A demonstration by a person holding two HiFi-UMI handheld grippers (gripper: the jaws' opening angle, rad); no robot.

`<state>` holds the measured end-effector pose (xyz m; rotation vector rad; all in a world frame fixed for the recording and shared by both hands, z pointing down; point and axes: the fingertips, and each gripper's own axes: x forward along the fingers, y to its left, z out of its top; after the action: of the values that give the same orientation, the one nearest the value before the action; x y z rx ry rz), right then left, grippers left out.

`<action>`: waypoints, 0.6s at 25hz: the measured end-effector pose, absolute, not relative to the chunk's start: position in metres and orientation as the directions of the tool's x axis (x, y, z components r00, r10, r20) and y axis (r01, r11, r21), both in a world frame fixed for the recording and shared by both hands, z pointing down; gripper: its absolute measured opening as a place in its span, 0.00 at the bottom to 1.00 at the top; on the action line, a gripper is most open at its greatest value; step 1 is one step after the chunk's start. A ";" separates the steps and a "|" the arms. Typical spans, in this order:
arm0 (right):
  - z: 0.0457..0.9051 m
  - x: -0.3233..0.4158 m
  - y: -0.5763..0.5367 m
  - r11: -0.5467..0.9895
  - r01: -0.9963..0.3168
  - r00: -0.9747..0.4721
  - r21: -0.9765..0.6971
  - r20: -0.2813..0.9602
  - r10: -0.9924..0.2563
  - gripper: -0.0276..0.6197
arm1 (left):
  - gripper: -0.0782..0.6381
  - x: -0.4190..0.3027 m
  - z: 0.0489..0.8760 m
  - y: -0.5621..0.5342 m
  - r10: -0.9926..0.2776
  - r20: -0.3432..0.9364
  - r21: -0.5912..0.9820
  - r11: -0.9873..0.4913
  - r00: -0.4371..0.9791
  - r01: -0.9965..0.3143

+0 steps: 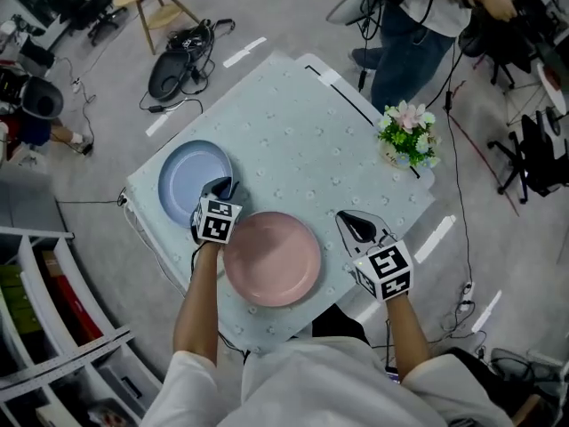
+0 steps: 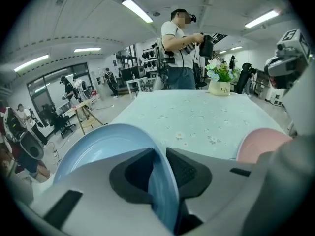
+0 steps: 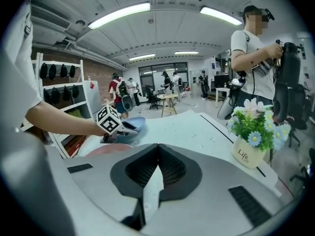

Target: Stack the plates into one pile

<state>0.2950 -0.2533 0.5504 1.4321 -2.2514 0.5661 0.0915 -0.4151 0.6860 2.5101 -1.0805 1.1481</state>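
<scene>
At the left of the table (image 1: 302, 123), the left gripper (image 1: 221, 190) has its jaws on the near-right rim of the blue plate (image 1: 187, 174), apparently pressing, though how firmly is hard to tell. A good lift keeps the plate level, clears the neighbouring rim and centres it over the pink plate (image 1: 271, 258) just beside it. The right gripper (image 1: 355, 226), jaws together and empty, hovers right of the pink plate, out of the path. A flower pot (image 1: 407, 137) stands well apart, far right.

Bright, even light from ceiling tubes (image 3: 118, 14) (soft shadows), with fisheye-warped, dark-vignetted edges.
</scene>
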 end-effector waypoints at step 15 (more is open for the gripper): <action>0.480 0.215 -0.140 0.241 -0.970 -0.229 -0.029 0.441 -0.868 0.06 | 0.18 0.019 0.543 -0.366 -0.623 0.375 -0.022 -0.746 0.686 -0.665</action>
<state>0.2147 -0.1403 0.4795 1.6975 -2.1858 0.4282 0.0185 -0.3655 0.5433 2.7773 -1.0649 0.5530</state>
